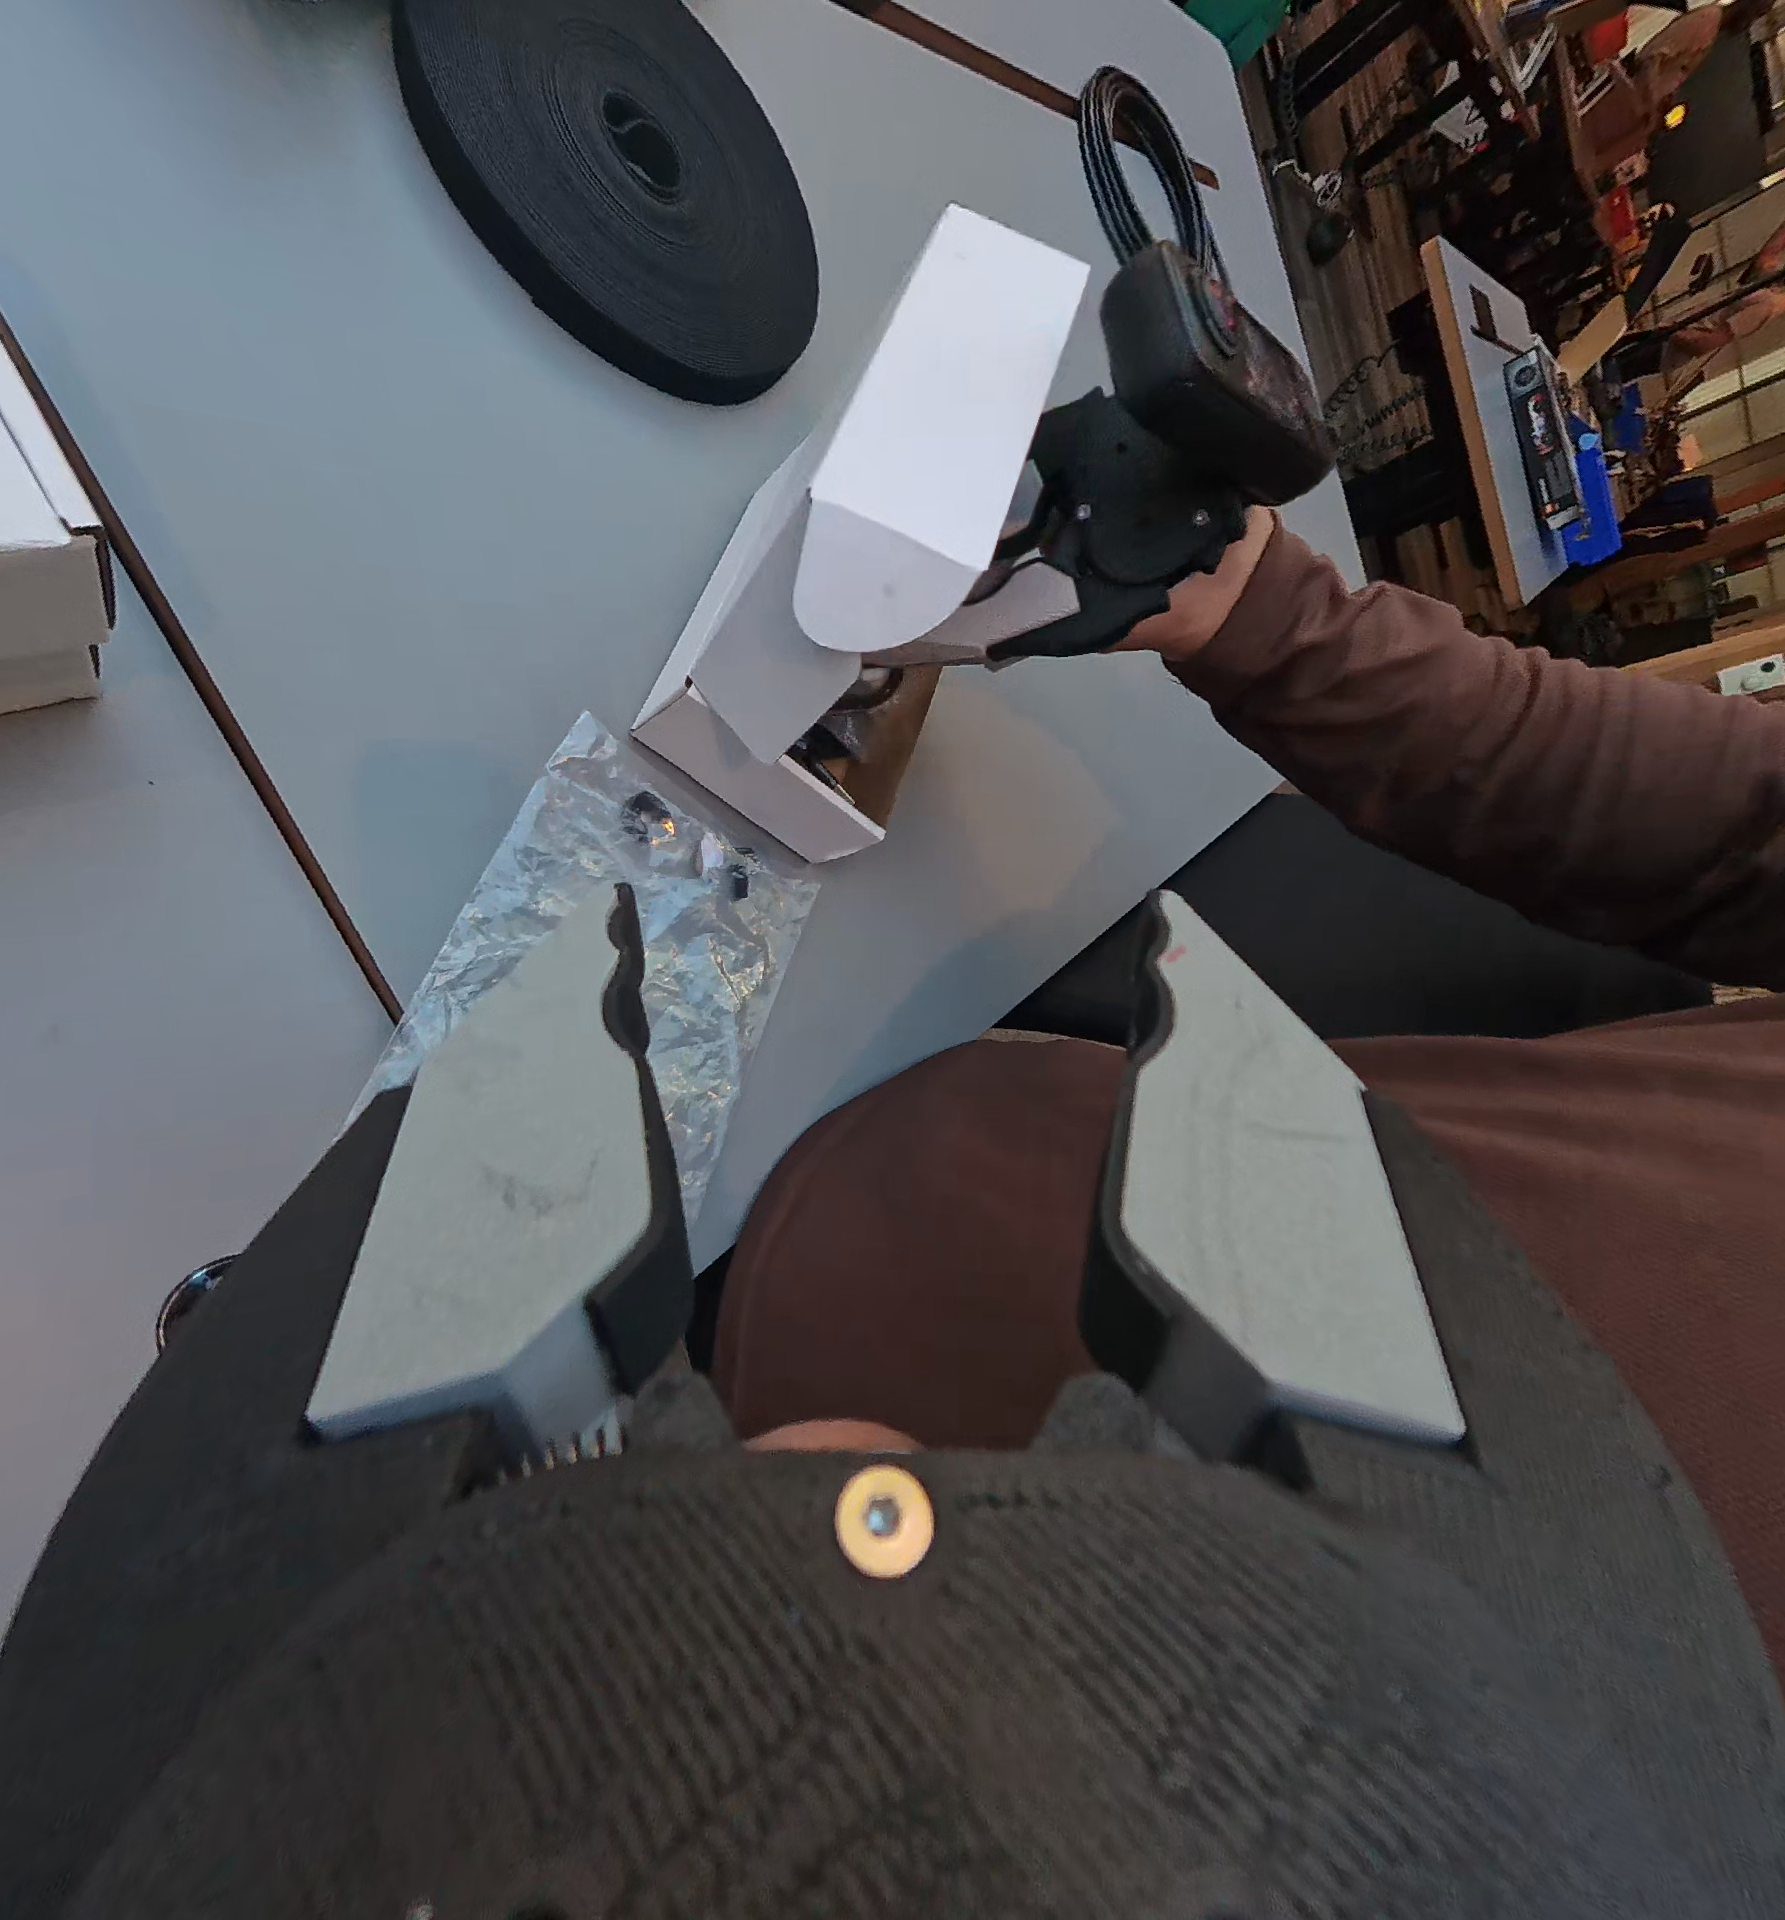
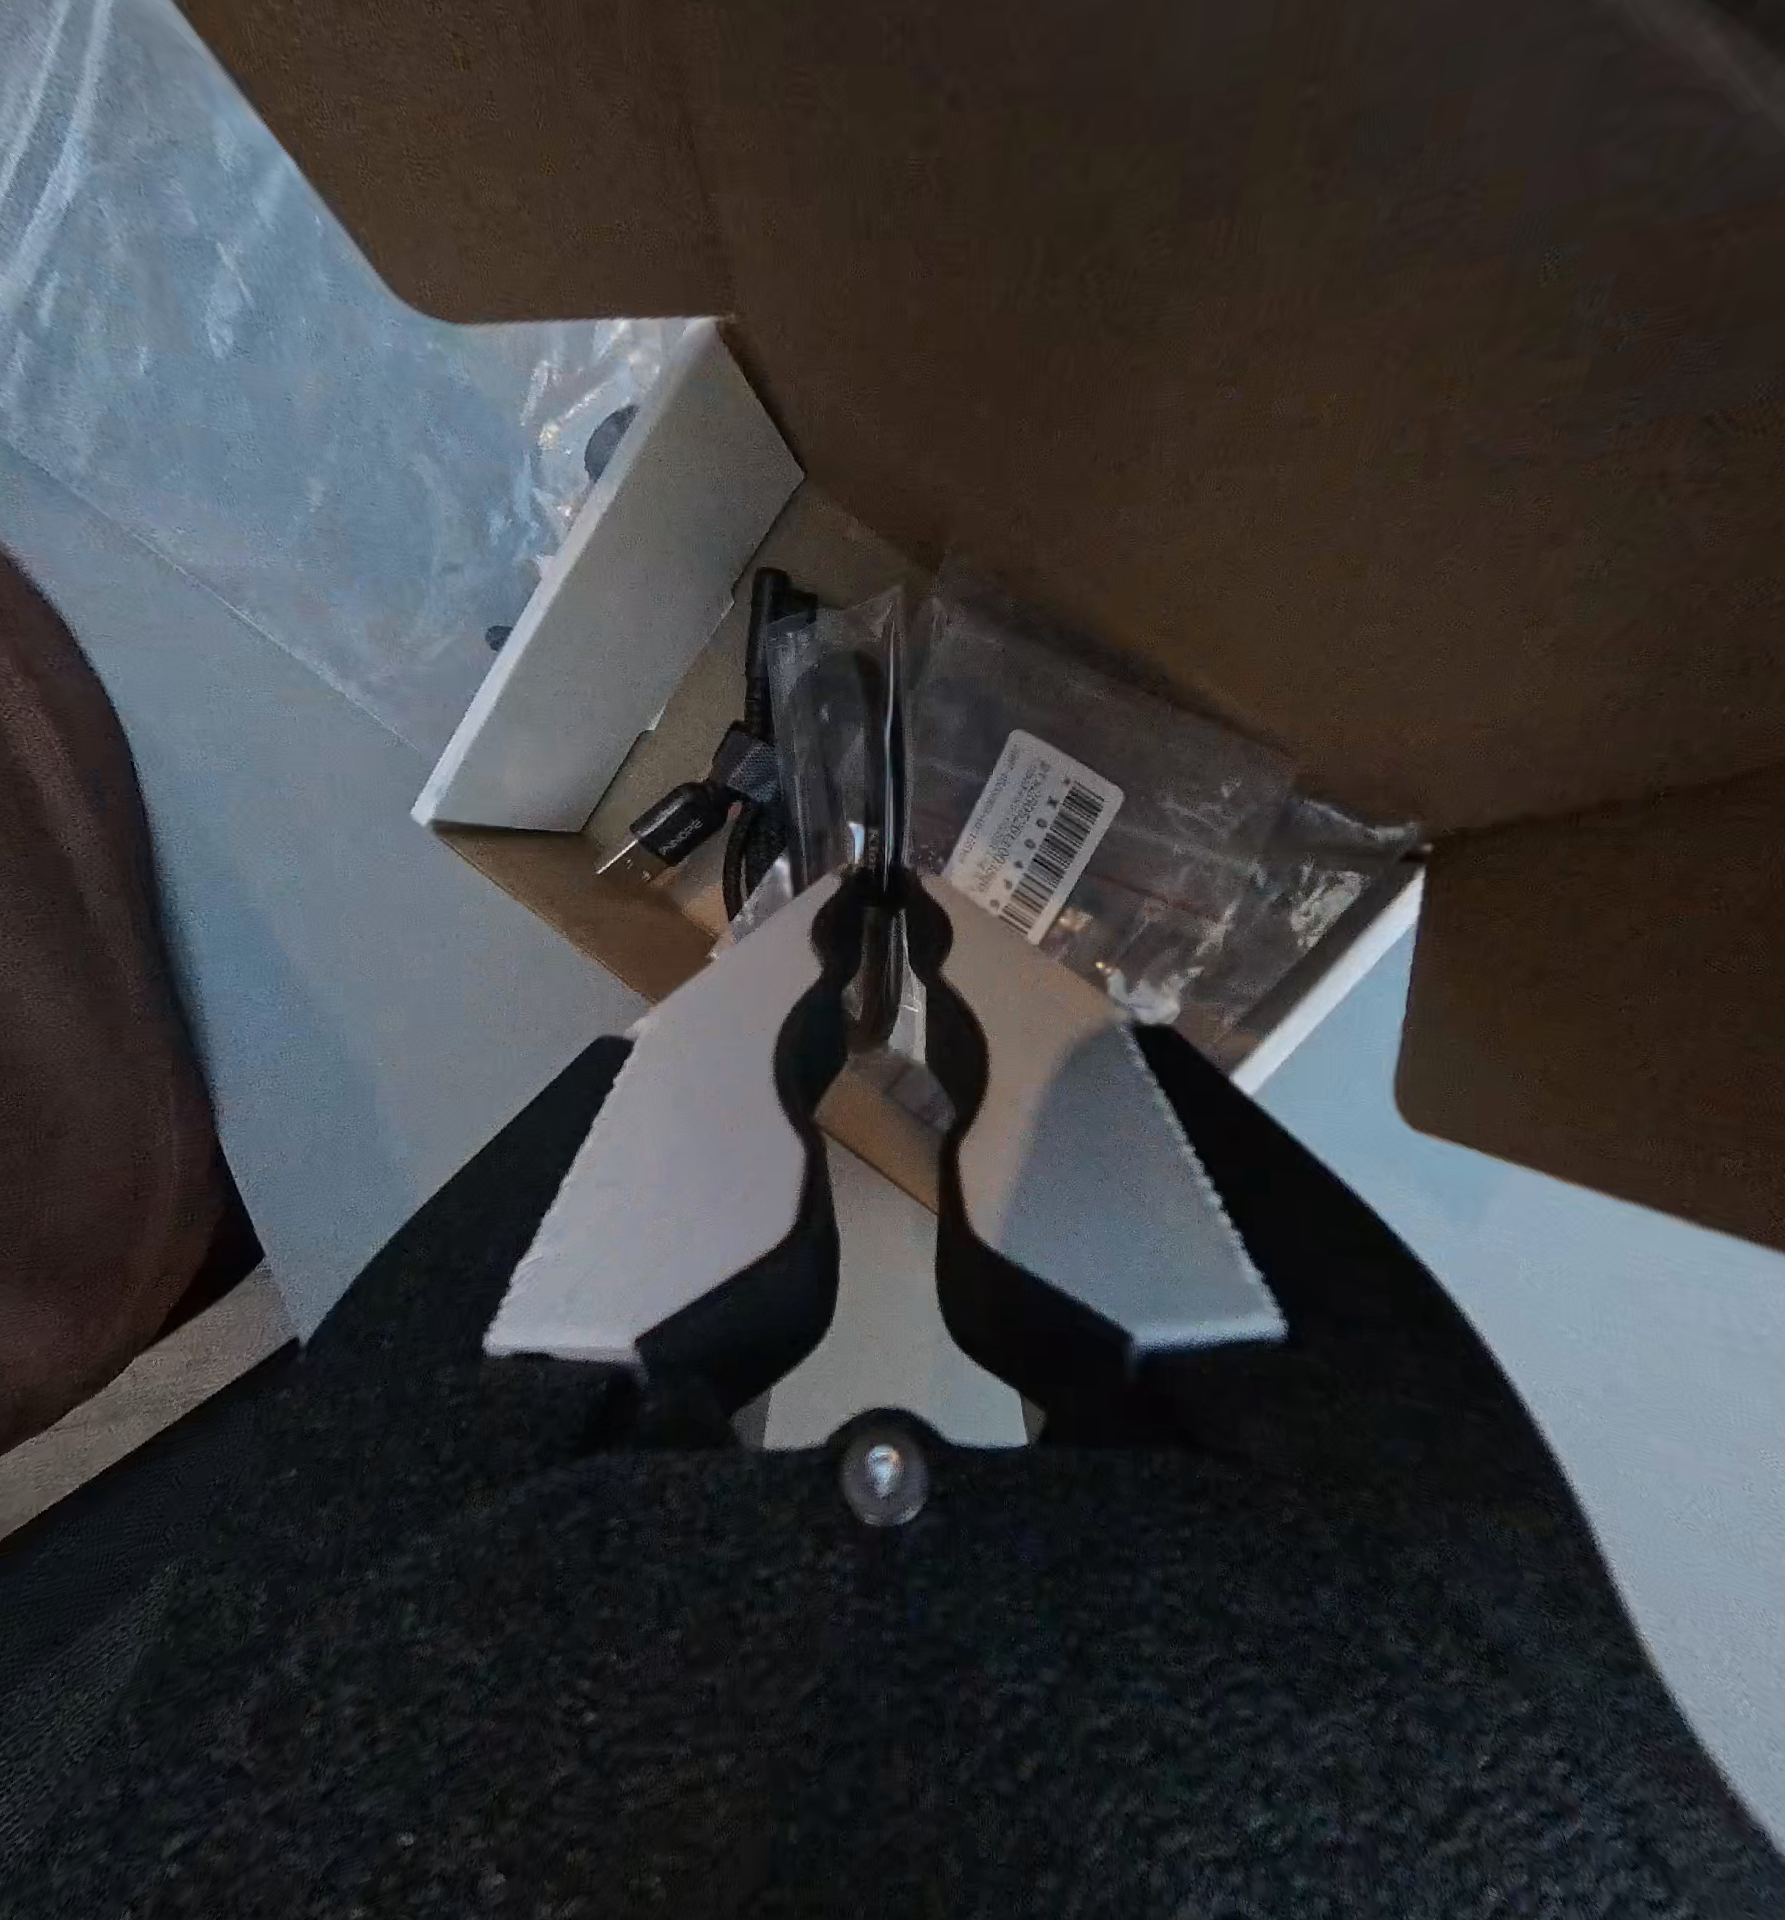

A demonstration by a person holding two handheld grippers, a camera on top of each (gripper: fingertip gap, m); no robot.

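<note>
My left gripper (image 1: 888,914) is open and empty, hovering at the near edge of the grey table (image 1: 296,520). A crinkled clear plastic bag (image 1: 597,935) with small black parts lies under its left finger. A white cardboard box (image 1: 763,665) with its lid (image 1: 940,416) raised stands just beyond. My right gripper (image 2: 875,878) reaches into that box (image 2: 607,623) and is shut on a clear plastic bag holding a black cable (image 2: 857,748). A black braided cable with a metal plug (image 2: 680,831) and a bag with a barcode sticker (image 2: 1054,831) lie inside. The right gripper also shows in the left wrist view (image 1: 1127,488), its fingertips hidden by the lid.
A large roll of black strap (image 1: 607,187) lies at the back of the table. A flat white box (image 1: 5,582) sits at the left edge. A coiled black cable (image 1: 1137,156) lies beyond the box. A person's brown sleeve (image 1: 1490,748) and torso are close on the right. One gripper's finger ends stand about 25 cm off the other's.
</note>
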